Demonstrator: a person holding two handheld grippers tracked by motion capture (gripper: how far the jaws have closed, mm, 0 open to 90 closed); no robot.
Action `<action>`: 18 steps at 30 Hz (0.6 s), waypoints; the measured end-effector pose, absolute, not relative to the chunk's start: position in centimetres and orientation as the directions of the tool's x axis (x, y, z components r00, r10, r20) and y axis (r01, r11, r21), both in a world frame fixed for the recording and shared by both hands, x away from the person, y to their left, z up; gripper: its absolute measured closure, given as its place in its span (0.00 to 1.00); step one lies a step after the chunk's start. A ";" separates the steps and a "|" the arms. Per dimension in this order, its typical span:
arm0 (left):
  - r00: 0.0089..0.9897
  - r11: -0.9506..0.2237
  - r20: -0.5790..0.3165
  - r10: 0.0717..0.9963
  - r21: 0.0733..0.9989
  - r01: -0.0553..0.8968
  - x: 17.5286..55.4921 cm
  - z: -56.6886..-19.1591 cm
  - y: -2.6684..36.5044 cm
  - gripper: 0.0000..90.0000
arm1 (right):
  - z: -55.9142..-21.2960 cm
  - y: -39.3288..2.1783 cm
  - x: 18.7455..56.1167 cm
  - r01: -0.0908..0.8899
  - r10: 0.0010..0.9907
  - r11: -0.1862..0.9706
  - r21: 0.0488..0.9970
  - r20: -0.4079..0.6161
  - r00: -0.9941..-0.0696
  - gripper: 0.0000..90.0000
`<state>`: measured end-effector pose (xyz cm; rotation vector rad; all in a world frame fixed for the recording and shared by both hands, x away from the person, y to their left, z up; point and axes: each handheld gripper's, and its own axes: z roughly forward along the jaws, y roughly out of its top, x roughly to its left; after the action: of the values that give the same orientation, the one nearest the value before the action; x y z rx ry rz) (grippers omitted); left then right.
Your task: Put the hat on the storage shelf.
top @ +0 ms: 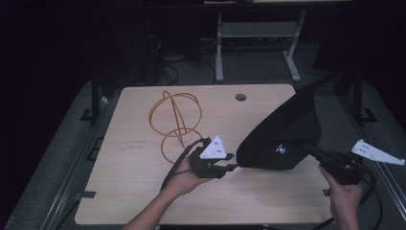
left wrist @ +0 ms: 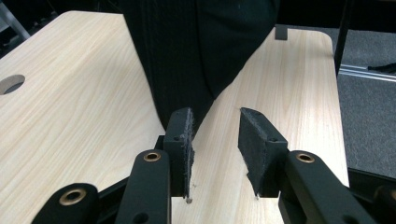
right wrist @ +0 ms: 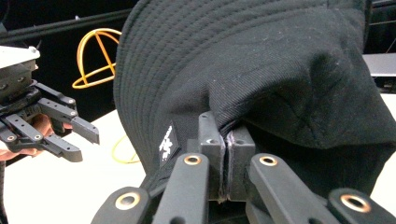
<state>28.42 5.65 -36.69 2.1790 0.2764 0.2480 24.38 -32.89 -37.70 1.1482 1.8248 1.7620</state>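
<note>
A black bucket hat point(top: 282, 132) hangs tilted over the right side of the wooden table point(top: 143, 177), its low end near the tabletop. My right gripper point(top: 306, 147) is shut on the hat's cloth near a small white label; in the right gripper view the jaws point(right wrist: 227, 128) pinch the fabric point(right wrist: 261, 70) tight. My left gripper point(top: 231, 162) stands open just left of the hat's low end. In the left gripper view nothing lies between its pads point(left wrist: 215, 126), and the hat's edge point(left wrist: 201, 46) comes down just beyond the left pad.
An orange wire frame point(top: 178, 122) made of loops stands on the table at the back left, also seen behind the hat point(right wrist: 103, 46). A round hole point(top: 240, 97) is near the table's far edge. Grey desk legs point(top: 219, 48) stand on the floor beyond.
</note>
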 end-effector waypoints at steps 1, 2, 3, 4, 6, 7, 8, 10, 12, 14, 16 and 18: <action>0.955 -0.572 0.077 0.285 0.813 0.105 28.4 -36.8 5.8 0.71 | -37.5 -32.9 24.4 0.301 0.747 -0.096 0.949 0.268 -0.608 0.98; 0.955 -0.568 0.073 0.286 0.816 0.107 28.3 -36.9 5.9 0.71 | -37.2 -32.8 24.5 0.300 0.749 -0.087 0.950 0.261 -0.609 0.98; 0.956 -0.566 0.068 0.286 0.817 0.111 28.3 -37.0 6.1 0.70 | -36.9 -32.8 24.6 0.293 0.753 -0.069 0.954 0.242 -0.612 0.98; 0.956 -0.563 0.062 0.287 0.818 0.116 28.2 -37.1 6.2 0.70 | -36.9 -32.8 24.6 0.293 0.753 -0.069 0.954 0.242 -0.612 0.98; 0.955 -0.562 0.060 0.290 0.818 0.119 28.1 -37.4 6.5 0.69 | -36.6 -32.7 24.6 0.294 0.752 -0.062 0.954 0.239 -0.615 0.98; 0.954 -0.563 0.059 0.293 0.818 0.122 28.0 -37.5 6.7 0.69 | -36.5 -32.7 24.7 0.293 0.752 -0.056 0.954 0.233 -0.616 0.98; 0.954 -0.564 0.059 0.293 0.817 0.123 28.0 -37.7 6.8 0.69 | -36.4 -32.6 24.7 0.293 0.753 -0.053 0.955 0.231 -0.617 0.98; 0.953 -0.567 0.056 0.298 0.814 0.130 27.8 -38.0 7.2 0.69 | -36.1 -32.6 24.8 0.294 0.751 -0.040 0.955 0.223 -0.621 0.98; 0.953 -0.565 0.050 0.300 0.814 0.135 27.7 -38.3 7.5 0.69 | -35.8 -32.6 25.0 0.292 0.751 -0.031 0.956 0.215 -0.625 0.98; 0.952 -0.571 0.057 0.301 0.810 0.133 27.5 -38.6 7.8 0.69 | -35.4 -32.6 25.0 0.294 0.751 -0.025 0.956 0.212 -0.625 0.98; 0.951 -0.573 0.056 0.305 0.808 0.136 27.4 -38.8 8.0 0.69 | -35.1 -32.6 25.2 0.289 0.751 -0.018 0.957 0.203 -0.628 0.98; 0.951 -0.573 0.056 0.303 0.808 0.135 27.2 -39.0 8.2 0.68 | -34.8 -32.6 25.3 0.288 0.750 -0.010 0.958 0.198 -0.631 0.98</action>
<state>27.22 8.23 -38.96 2.1857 0.3077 0.2337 25.30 -32.56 -34.79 1.0762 1.8978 1.6790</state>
